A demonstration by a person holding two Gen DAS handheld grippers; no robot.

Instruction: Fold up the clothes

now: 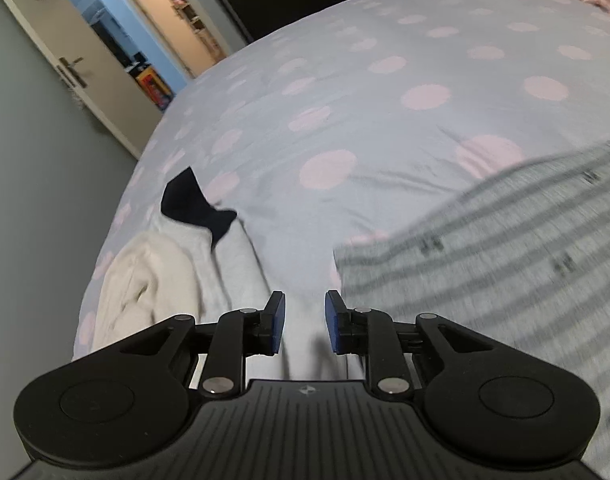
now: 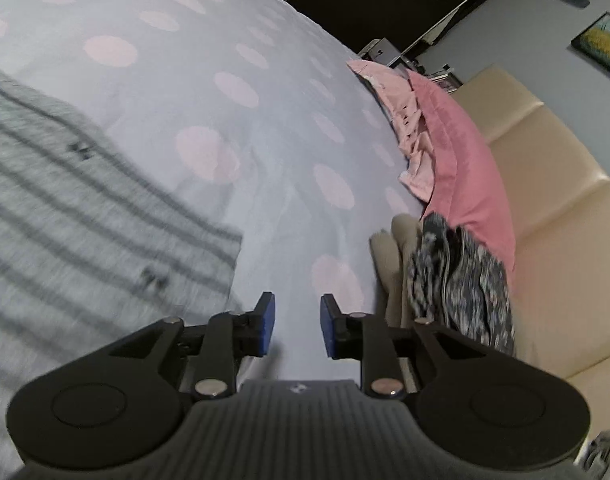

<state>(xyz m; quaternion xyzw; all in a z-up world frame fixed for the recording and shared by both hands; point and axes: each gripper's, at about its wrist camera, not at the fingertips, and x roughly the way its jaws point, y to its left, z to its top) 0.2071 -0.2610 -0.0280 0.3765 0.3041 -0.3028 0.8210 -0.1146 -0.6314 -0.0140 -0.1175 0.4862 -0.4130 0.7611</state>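
Dotted bedspread [image 1: 385, 120], striped garment [image 1: 505, 260], clothes pile [image 2: 457, 264]

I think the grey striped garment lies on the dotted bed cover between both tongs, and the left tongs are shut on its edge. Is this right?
Not quite. The grey striped garment does lie on the dotted bed cover between both tongs, but the left tongs are open and hold nothing. The left wrist view shows a clear gap between the blue pads, with the garment's edge just beside them.
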